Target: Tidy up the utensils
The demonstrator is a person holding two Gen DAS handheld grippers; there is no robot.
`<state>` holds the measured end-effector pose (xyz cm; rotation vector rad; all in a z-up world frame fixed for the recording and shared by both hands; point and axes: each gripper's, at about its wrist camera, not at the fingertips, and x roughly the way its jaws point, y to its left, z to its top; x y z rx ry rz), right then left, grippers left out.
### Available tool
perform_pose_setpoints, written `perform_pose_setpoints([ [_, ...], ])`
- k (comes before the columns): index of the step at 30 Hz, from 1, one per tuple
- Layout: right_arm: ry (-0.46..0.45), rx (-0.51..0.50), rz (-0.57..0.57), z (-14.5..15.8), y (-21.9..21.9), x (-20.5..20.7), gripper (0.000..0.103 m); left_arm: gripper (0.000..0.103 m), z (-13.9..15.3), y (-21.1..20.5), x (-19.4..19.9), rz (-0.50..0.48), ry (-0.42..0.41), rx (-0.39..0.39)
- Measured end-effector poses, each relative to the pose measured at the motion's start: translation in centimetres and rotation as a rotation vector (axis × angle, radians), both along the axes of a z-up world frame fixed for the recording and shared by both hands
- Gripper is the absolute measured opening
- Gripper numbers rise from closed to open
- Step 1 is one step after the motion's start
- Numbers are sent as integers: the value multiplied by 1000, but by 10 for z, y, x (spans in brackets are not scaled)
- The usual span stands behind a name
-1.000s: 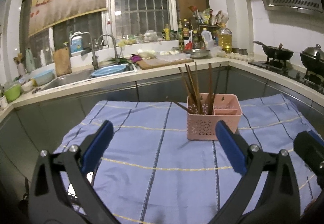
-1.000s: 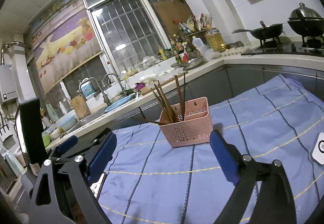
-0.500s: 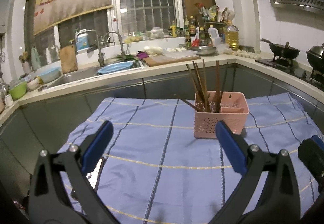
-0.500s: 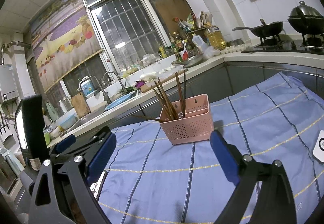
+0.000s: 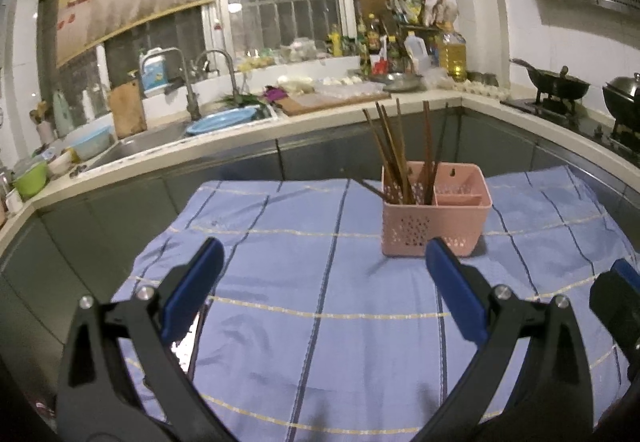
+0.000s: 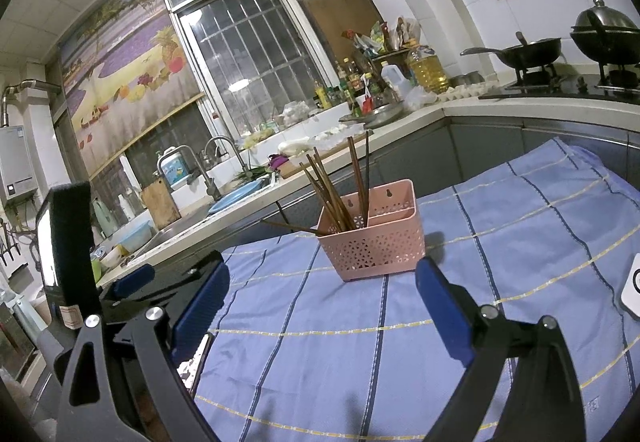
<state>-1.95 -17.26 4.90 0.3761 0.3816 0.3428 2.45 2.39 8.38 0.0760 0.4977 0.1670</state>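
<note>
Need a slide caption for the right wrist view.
Open right tool faces pink basket of chopsticks on blue cloth.

White device (image 6: 633, 288) cut off at right edge, chopsticks' (image 5: 404, 158) lower ends hidden inside pink basket (image 5: 436, 226)

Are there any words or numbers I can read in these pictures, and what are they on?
None can be read.
Oil bottle label: too blurred.
Sauce bottles on the counter: labels too small.
Blue-and-white container by the tap: print blurred.
Water heater panel: too small.
</note>
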Motion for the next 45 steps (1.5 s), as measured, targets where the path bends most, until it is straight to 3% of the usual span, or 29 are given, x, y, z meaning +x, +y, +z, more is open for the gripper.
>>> perform_pose_setpoints([
  [10, 14, 3, 5, -8, 4, -1, 93, 97, -5, 6, 7, -54, 87, -64],
  [15, 14, 4, 5, -8, 3, 1, 93, 97, -5, -4, 6, -88, 94, -30],
  [33, -9, 12, 12, -3, 6, -8, 93, 97, 3, -4, -6, -25, -18, -7],
  [45, -13, 8, 21, 3, 9, -12, 93, 97, 6, 1, -6, -15, -31, -18],
])
